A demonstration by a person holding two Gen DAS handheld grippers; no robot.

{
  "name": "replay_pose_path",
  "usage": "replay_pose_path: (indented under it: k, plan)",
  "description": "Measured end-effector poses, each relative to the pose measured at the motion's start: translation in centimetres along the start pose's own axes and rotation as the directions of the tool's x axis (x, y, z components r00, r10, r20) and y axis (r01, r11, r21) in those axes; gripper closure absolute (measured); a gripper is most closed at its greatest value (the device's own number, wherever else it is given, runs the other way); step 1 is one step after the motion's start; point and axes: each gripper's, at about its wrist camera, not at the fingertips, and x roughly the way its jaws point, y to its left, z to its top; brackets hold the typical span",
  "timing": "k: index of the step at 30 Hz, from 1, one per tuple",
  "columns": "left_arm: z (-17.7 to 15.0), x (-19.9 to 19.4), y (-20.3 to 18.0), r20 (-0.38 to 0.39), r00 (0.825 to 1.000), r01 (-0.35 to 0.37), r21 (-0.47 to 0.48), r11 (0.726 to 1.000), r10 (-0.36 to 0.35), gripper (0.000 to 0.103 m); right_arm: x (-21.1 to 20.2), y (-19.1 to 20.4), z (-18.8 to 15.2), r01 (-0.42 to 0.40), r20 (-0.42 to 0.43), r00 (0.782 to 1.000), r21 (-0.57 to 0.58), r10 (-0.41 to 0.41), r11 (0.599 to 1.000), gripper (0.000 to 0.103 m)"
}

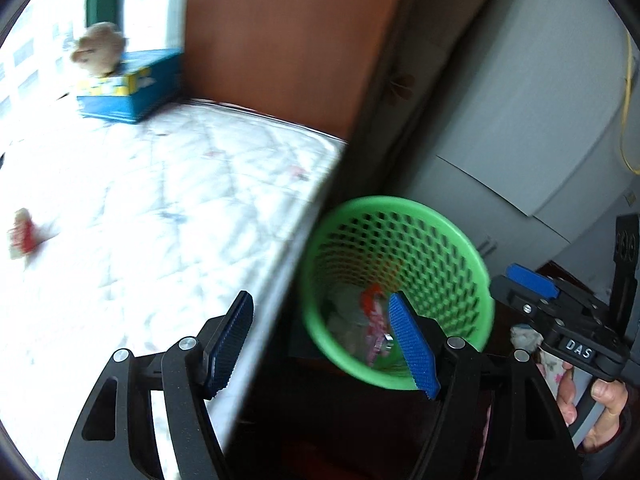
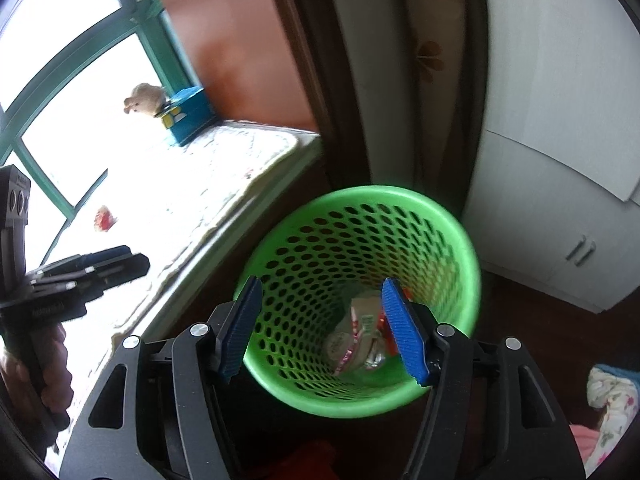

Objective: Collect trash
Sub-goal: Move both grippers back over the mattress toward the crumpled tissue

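While both grippers hang with their jaws spread and nothing between the blue pads, a green mesh wastebasket (image 2: 360, 300) stands on the dark floor right against the side edge of a white quilted mattress (image 1: 160, 208). The right gripper (image 2: 324, 328) is poised directly over the basket's mouth, looking down into it. At the bottom lie crumpled wrappers (image 2: 360, 336), pale, pink and red, loosely piled together. The left gripper (image 1: 324, 344) sits over the mattress's side edge, one pad above the bedding and the other above the basket's near rim.

On the mattress, toward the window side and well away from the basket, lies one small red and white piece of trash (image 1: 24, 236), blurred. At the far corner of the mattress, against the window, a blue cardboard box (image 1: 132, 84) stands with a tan stuffed toy (image 1: 100, 48) on top of it. A person's hand (image 1: 596, 396) grips the right tool's handle. White cabinets (image 2: 560, 200) stand behind the basket.
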Motion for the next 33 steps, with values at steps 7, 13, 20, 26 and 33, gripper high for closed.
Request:
replay_pose_path:
  k: [7,13,20,26,33]
  plan:
    - [0.3,-3.1,6.5,0.048,0.990,-0.129,-0.082,0.988,0.133,0.035,1.2,4.0,0.4,-0.050,-0.017,0.999,-0.067,0.049,0.997,0.033]
    - [1.2,-5.2,13.3,0.077,0.956,-0.266,-0.173,0.948,0.282,0.025,2.5,7.8,0.9,-0.095,-0.036,0.995,-0.120,0.091,0.988,0.029]
    - [2.0,-6.0,21.1,0.058,0.926,-0.342,-0.284,0.896,0.372,0.023,4.5,12.3,1.5,-0.149,-0.072,0.988,-0.183,0.138,0.972,0.029]
    - [2.7,-4.6,26.2,0.010,0.913,-0.377,-0.363,0.852,0.408,0.022,6.2,16.2,1.4,-0.196,-0.106,0.979,-0.243,0.175,0.950,0.026]
    - [3.7,-1.9,30.0,-0.037,0.926,-0.358,-0.406,0.841,0.377,0.022,8.5,20.2,1.7,-0.242,-0.143,0.967,-0.287,0.209,0.927,0.025]
